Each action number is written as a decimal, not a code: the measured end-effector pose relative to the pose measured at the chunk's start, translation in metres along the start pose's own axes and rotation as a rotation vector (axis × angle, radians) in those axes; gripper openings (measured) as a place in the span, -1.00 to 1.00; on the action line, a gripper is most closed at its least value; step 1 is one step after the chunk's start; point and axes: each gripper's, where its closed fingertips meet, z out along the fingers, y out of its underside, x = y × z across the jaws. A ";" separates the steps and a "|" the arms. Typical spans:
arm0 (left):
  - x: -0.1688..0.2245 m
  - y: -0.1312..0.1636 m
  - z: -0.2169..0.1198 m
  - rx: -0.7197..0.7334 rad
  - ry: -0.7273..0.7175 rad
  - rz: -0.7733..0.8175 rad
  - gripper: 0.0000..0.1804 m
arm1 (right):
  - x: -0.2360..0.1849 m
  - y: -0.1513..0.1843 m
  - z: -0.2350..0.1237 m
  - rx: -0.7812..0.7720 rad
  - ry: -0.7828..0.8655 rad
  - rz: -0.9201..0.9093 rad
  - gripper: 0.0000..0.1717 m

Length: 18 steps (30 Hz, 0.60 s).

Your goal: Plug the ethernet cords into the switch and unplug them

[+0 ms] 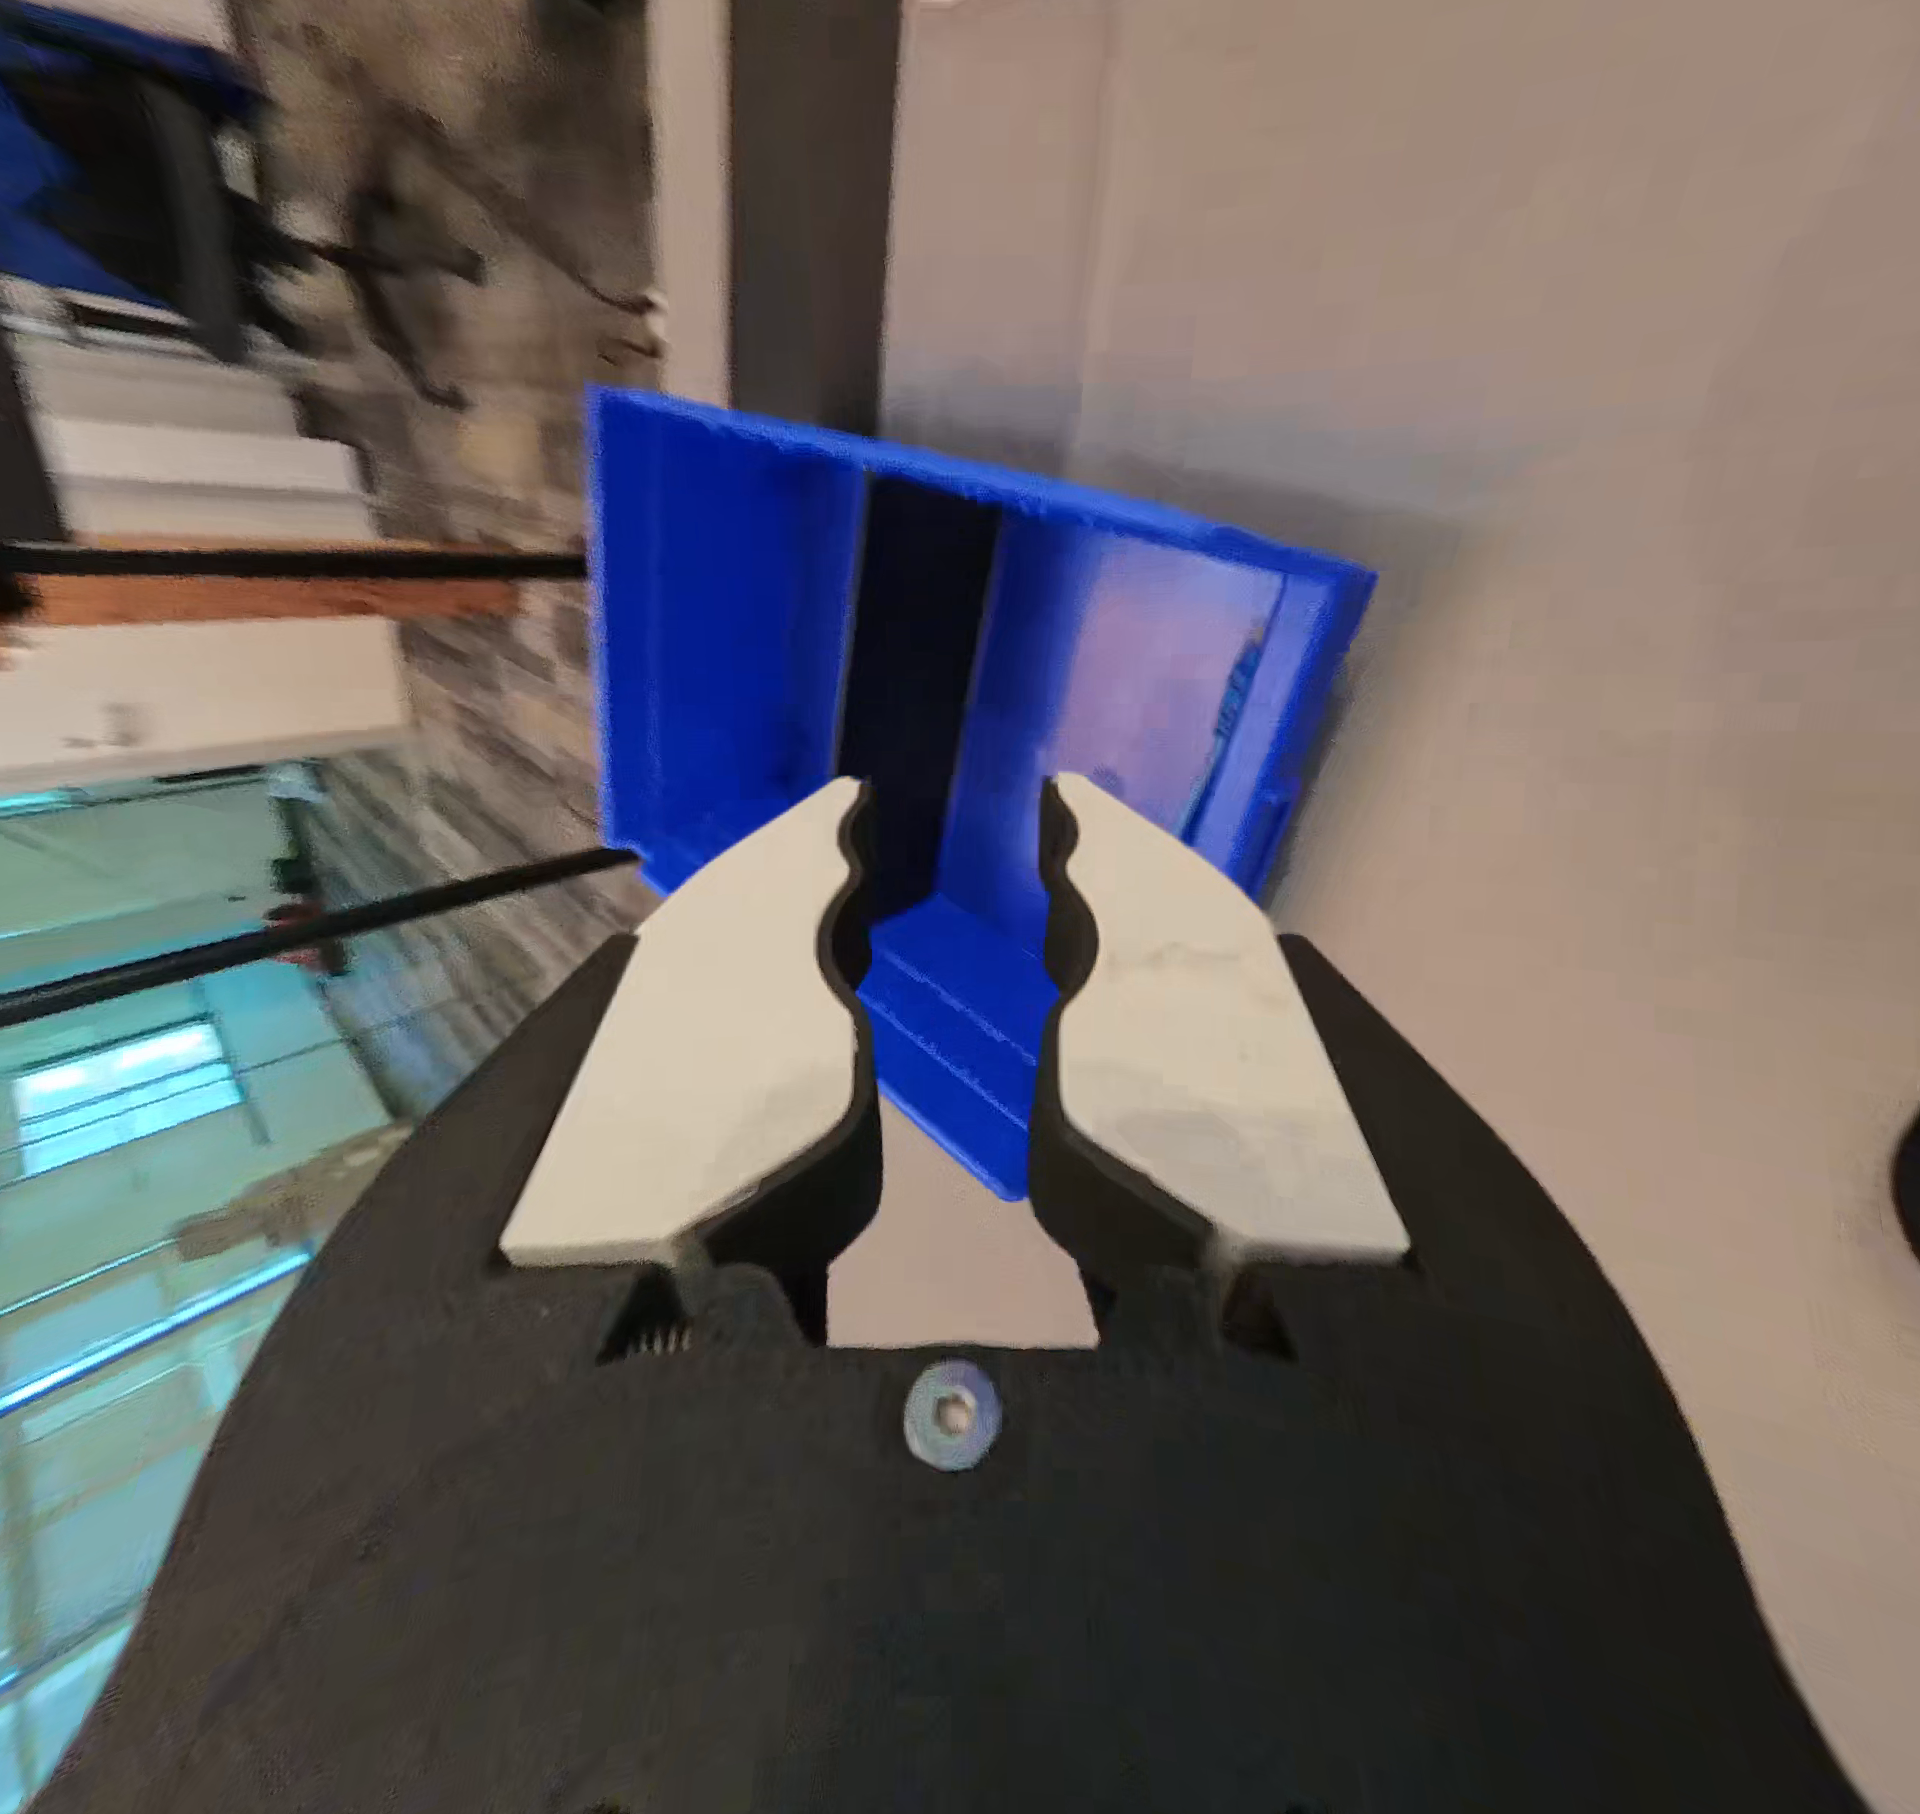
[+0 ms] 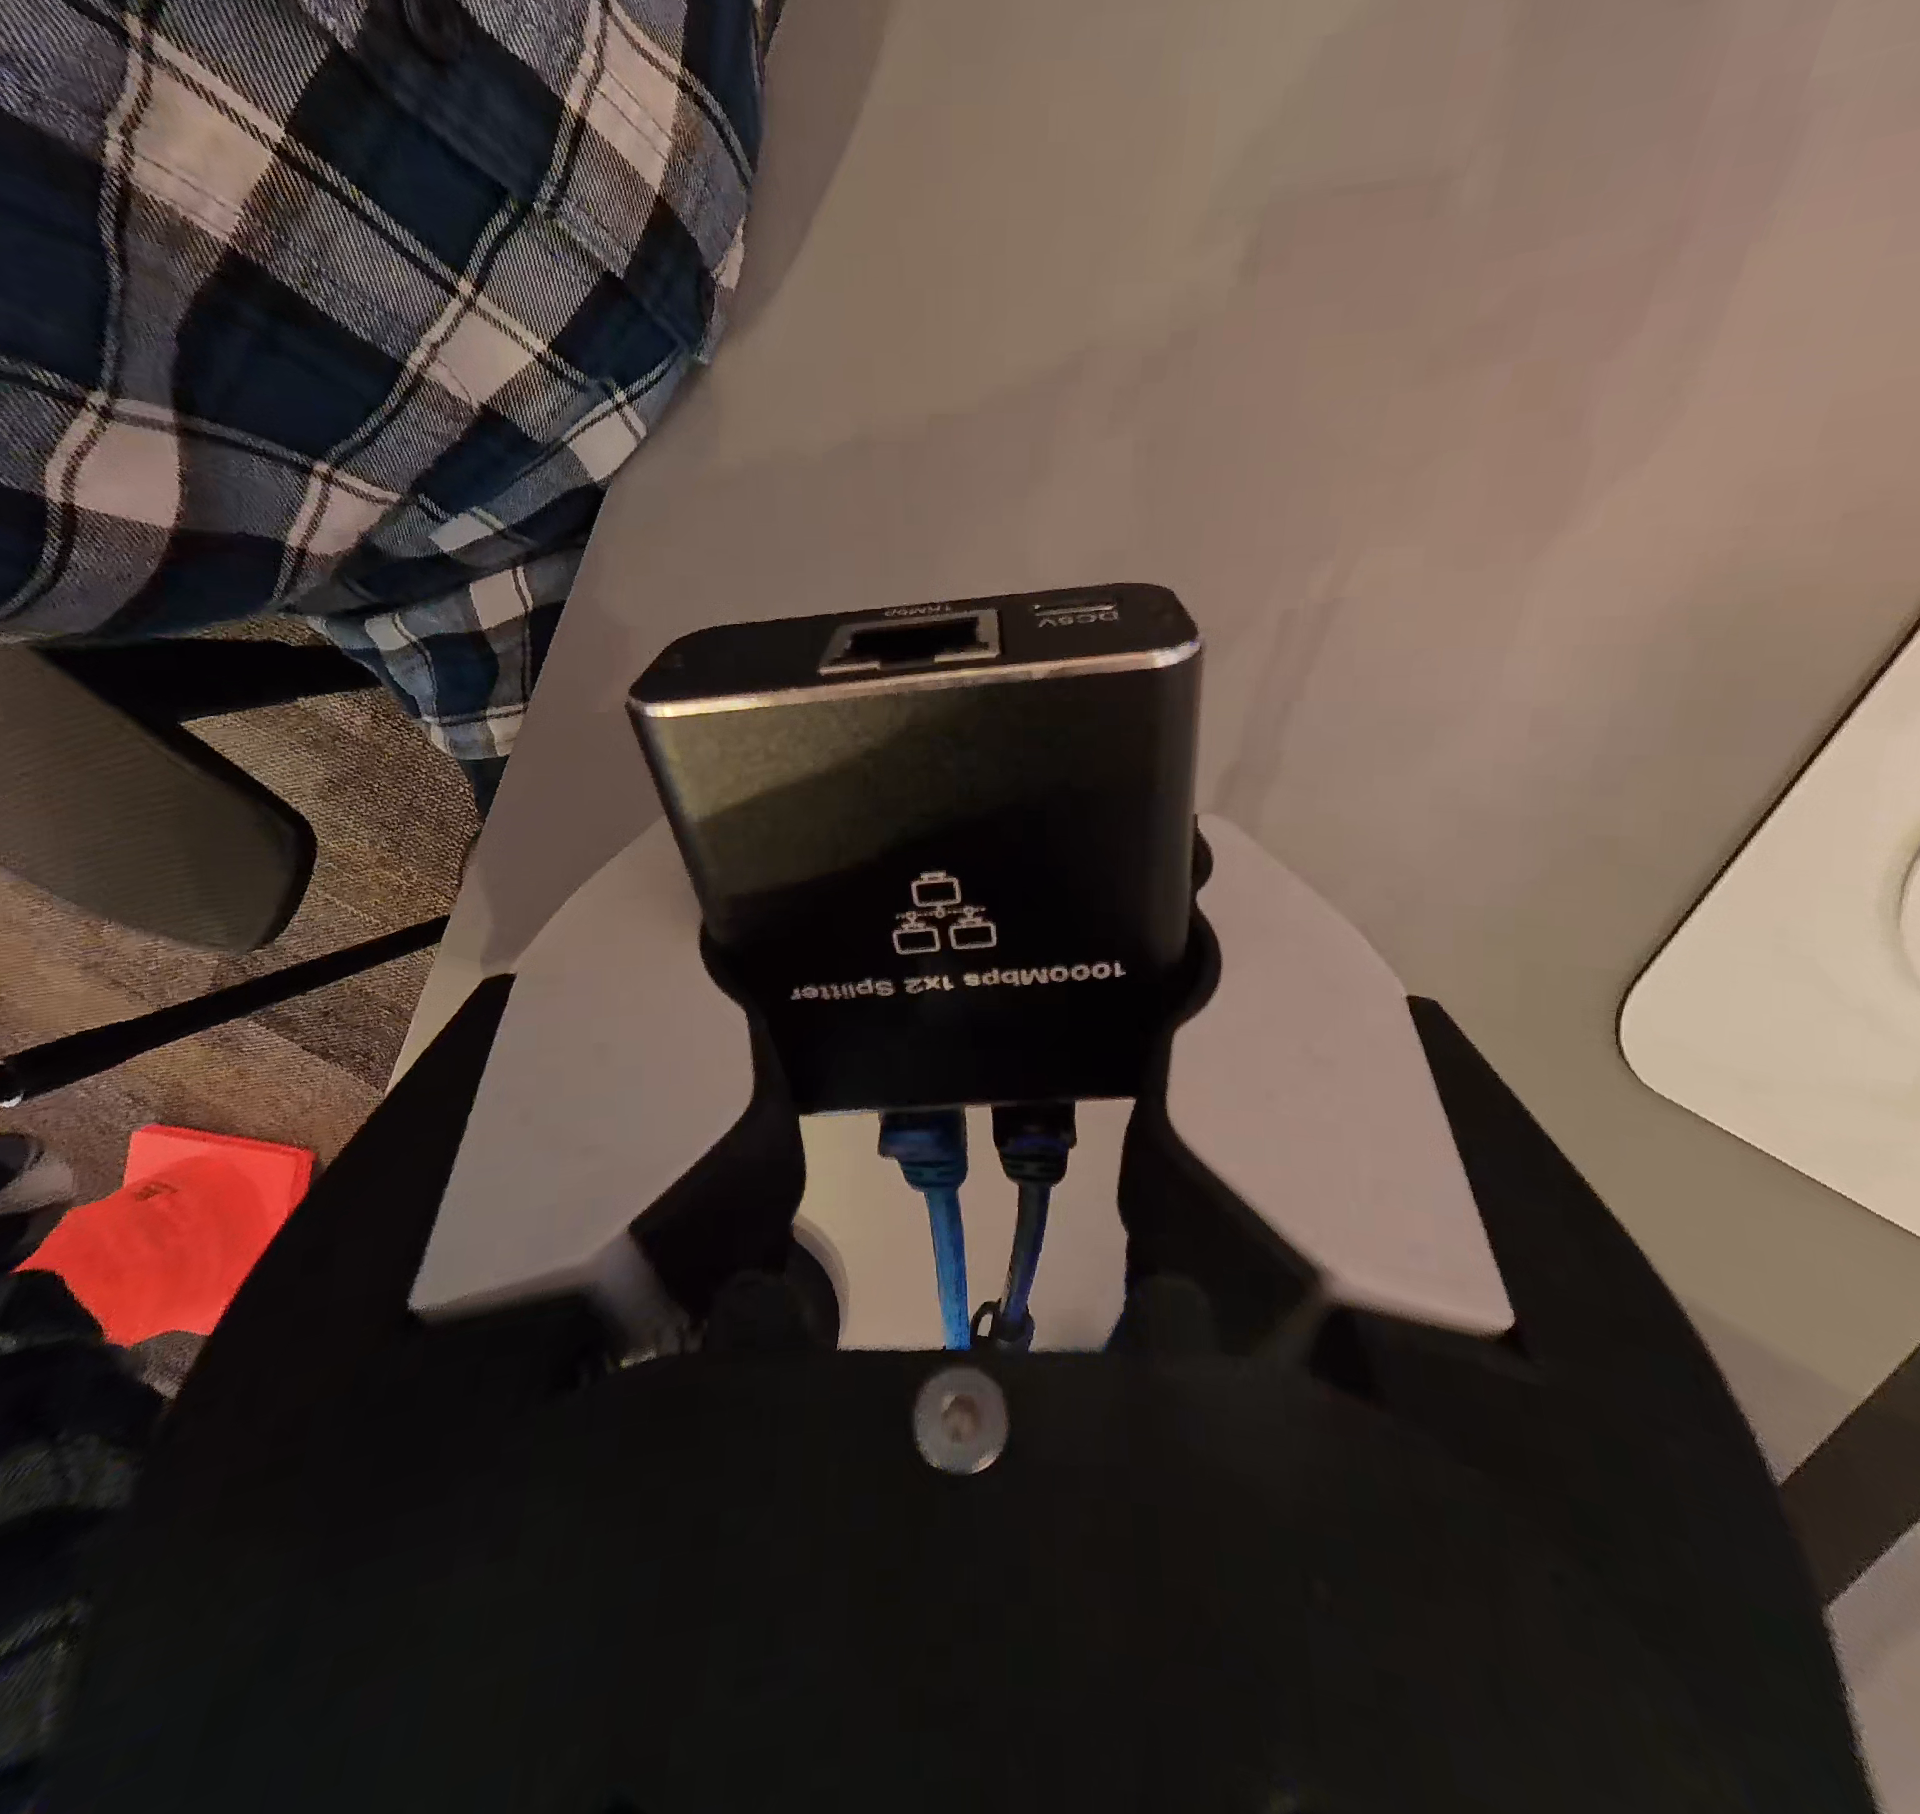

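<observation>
Right gripper point(image 2: 951, 933) jaws clamping black switch point(image 2: 925, 829) (2 cords point(image 2: 951, 1234) plugged), left gripper point(image 1: 951, 829) jaws narrow, bare, facing blue holder point(image 1: 727, 621).

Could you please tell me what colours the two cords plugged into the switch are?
One light blue cord, one darker navy cord, seen best in the right wrist view.

Pale tabletop point(image 2: 1351, 310) over grey patterned carpet point(image 2: 156, 985).

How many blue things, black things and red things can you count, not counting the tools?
Blue: 2, the blue plastic holder and the light blue ethernet cord.
Black: 1, the switch gripped in the right tool.
Red: 1, a flat red thing on the floor.
One darker cord is hard to colour, so it is left out.
Total: 4.
</observation>
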 end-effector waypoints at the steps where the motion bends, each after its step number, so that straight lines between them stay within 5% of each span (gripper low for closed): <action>1: 0.001 0.006 0.009 -0.013 0.036 0.004 -0.67 | 0.001 -0.001 0.001 0.004 -0.001 0.002 -0.10; 10: 0.045 0.021 0.089 -0.049 0.434 -0.012 -0.70 | 0.012 -0.007 0.009 0.026 -0.030 0.026 -0.10; 18: 0.047 0.063 0.114 -0.207 0.648 0.020 -0.73 | 0.026 -0.006 0.016 0.044 -0.049 0.054 -0.10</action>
